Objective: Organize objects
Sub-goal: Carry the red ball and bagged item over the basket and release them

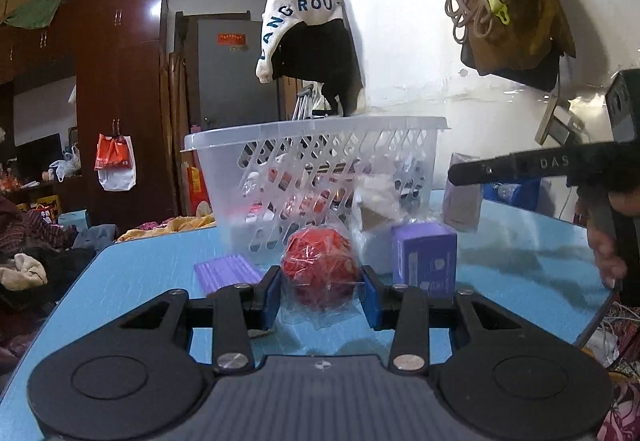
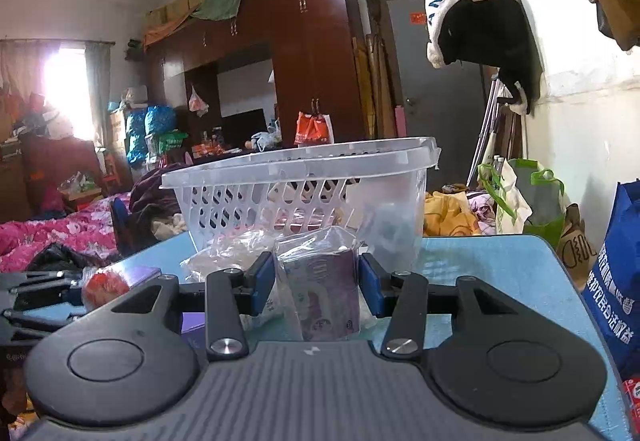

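Observation:
My left gripper [image 1: 320, 293] is shut on a red ball wrapped in a clear bag [image 1: 320, 267], just above the blue table [image 1: 132, 273]. My right gripper [image 2: 318, 281] is shut on a purple packet in a clear bag [image 2: 324, 293]. Behind both stands a clear plastic basket [image 1: 316, 133] [image 2: 300, 161] with several items inside. In the left wrist view the purple packet [image 1: 462, 201] hangs at the right under a finger [image 1: 504, 169] of the right gripper. In the right wrist view the red ball [image 2: 105, 285] shows at the left.
On the table in front of the basket are a purple box [image 1: 424, 257], a flat ribbed purple piece [image 1: 226, 273] and a clear bag with pale contents [image 1: 376, 201]. A white wall runs along the right. A blue bag [image 2: 616, 281] stands beside the table.

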Action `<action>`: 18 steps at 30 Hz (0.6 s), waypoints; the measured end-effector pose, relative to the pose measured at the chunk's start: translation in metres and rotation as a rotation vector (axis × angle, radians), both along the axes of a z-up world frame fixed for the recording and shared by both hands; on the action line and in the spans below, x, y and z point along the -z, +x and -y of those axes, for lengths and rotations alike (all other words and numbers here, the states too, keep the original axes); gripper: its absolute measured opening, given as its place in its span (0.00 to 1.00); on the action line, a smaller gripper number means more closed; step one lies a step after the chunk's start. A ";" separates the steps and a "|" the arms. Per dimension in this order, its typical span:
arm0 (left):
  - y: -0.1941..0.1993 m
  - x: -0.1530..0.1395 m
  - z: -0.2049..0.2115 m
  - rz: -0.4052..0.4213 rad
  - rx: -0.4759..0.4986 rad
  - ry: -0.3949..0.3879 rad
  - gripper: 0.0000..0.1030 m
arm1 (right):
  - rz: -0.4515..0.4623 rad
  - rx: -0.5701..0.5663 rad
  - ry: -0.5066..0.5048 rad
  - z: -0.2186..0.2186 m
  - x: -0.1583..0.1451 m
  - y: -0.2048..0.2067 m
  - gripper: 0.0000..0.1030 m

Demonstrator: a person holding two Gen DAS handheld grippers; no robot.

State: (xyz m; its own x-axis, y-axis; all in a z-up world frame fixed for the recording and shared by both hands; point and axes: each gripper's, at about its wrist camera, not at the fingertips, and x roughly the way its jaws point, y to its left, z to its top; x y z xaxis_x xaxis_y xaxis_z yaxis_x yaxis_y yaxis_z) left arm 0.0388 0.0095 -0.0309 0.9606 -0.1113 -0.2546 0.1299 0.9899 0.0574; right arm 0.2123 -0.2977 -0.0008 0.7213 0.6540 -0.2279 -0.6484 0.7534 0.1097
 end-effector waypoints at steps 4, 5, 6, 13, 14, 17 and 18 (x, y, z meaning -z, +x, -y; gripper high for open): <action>0.007 -0.010 -0.004 0.011 0.004 -0.026 0.43 | 0.008 -0.018 -0.016 -0.003 -0.008 -0.005 0.48; 0.010 -0.017 -0.006 0.021 0.007 -0.034 0.43 | 0.028 -0.016 -0.016 -0.004 -0.017 -0.008 0.48; 0.013 -0.025 -0.008 0.032 0.008 -0.040 0.43 | 0.054 -0.010 -0.017 -0.005 -0.026 -0.011 0.48; 0.070 -0.110 -0.023 0.086 -0.003 -0.107 0.43 | 0.218 0.059 -0.067 -0.038 -0.101 0.012 0.48; 0.087 -0.121 -0.024 0.076 -0.014 -0.113 0.43 | 0.215 0.075 -0.086 -0.046 -0.106 0.023 0.48; 0.134 -0.137 -0.026 0.012 -0.075 -0.106 0.43 | 0.158 0.134 -0.172 -0.067 -0.113 0.064 0.48; 0.148 -0.138 -0.027 -0.013 -0.099 -0.101 0.43 | 0.132 0.147 -0.196 -0.071 -0.112 0.074 0.48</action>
State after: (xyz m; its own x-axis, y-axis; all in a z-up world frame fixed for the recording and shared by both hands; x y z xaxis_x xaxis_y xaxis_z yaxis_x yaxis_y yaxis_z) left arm 0.1869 0.0366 0.1072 0.9648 -0.0423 -0.2597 0.0318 0.9985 -0.0442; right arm 0.2864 -0.2263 0.1110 0.8368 0.4933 -0.2376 -0.5300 0.8388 -0.1250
